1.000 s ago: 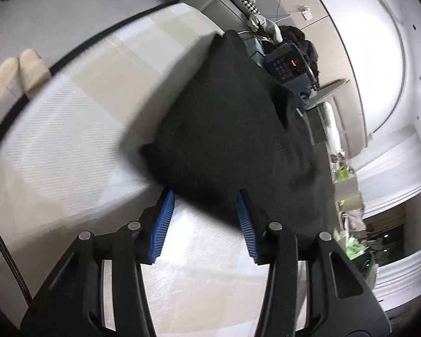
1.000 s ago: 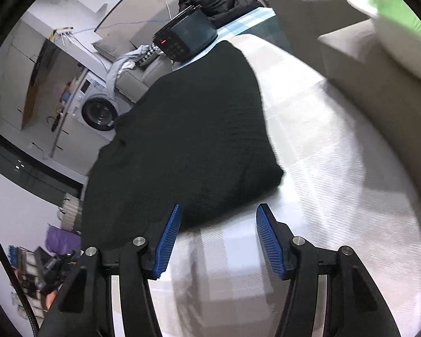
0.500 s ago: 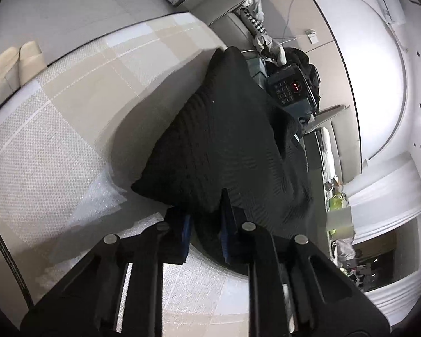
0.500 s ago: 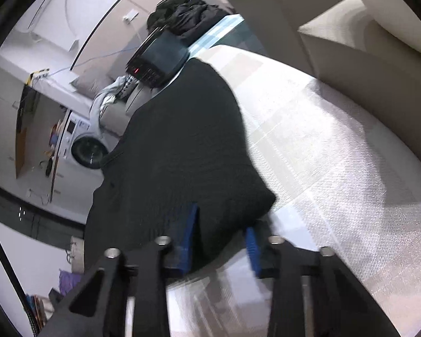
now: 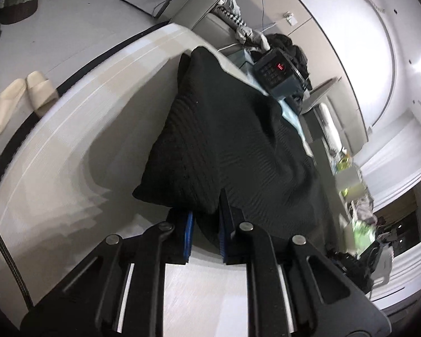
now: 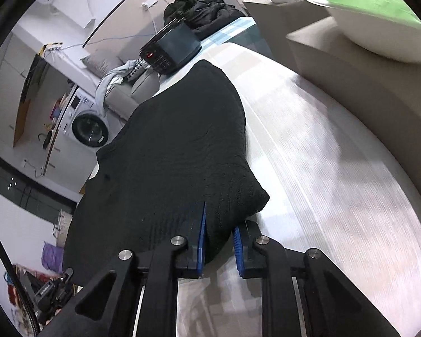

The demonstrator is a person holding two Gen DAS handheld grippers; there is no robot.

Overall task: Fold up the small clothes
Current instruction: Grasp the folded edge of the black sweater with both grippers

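Black ribbed knit garment [image 5: 233, 146] spread on pale checked tabletop [image 5: 84, 129], near corners raised. Left gripper [image 5: 205, 233] pinching near left corner between blue pads; right gripper [image 6: 219, 241], jaws closing, clamped on near right corner. Twin grips, likely to carry near edge toward far edge by dark keypad device [image 6: 171, 49].
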